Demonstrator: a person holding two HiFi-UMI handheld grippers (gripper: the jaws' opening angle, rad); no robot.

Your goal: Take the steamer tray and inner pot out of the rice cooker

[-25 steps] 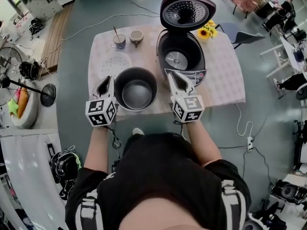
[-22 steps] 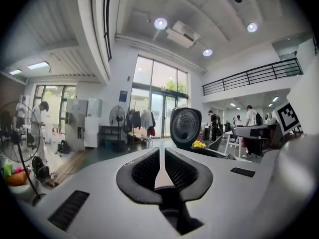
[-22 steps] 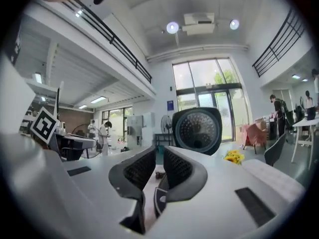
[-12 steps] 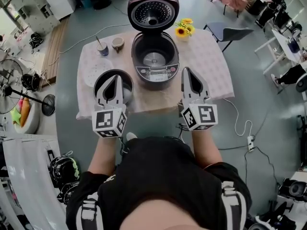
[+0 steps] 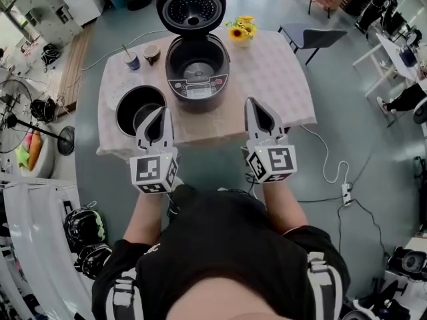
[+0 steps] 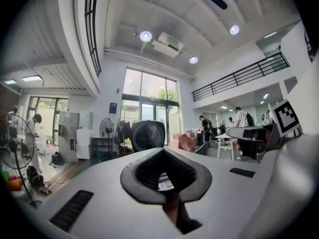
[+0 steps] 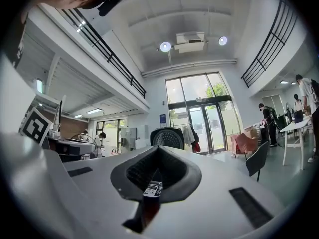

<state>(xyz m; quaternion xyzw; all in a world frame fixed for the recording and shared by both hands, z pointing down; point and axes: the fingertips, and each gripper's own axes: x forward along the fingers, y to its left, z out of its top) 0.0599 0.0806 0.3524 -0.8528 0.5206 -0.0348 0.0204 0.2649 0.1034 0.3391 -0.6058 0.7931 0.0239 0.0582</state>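
The rice cooker (image 5: 197, 69) stands open on the table (image 5: 267, 79), its lid (image 5: 191, 9) tipped back and its cavity bare. The dark inner pot (image 5: 137, 107) sits on the cloth to the cooker's left. The white steamer tray (image 5: 117, 87) lies just behind the pot. My left gripper (image 5: 160, 112) is shut and empty, held level near the table's front edge, by the pot's rim. My right gripper (image 5: 252, 105) is shut and empty over the front edge, right of the cooker. The raised lid (image 6: 148, 135) shows beyond the left gripper (image 6: 164, 156), and the lid (image 7: 167, 137) beyond the right gripper (image 7: 157, 152).
Two cups (image 5: 141, 56) and sunflowers (image 5: 240, 29) stand at the table's back. A chair (image 5: 313, 37) is at the far right corner. A floor fan (image 5: 40, 122) stands to the left, helmets (image 5: 83, 225) lie at my left, and a power strip with its cable (image 5: 343, 192) lies at the right.
The person has backed away from the table. Both grippers have drawn back and risen, from beside the pot and cooker to the table's front edge. The table now sits farther off.
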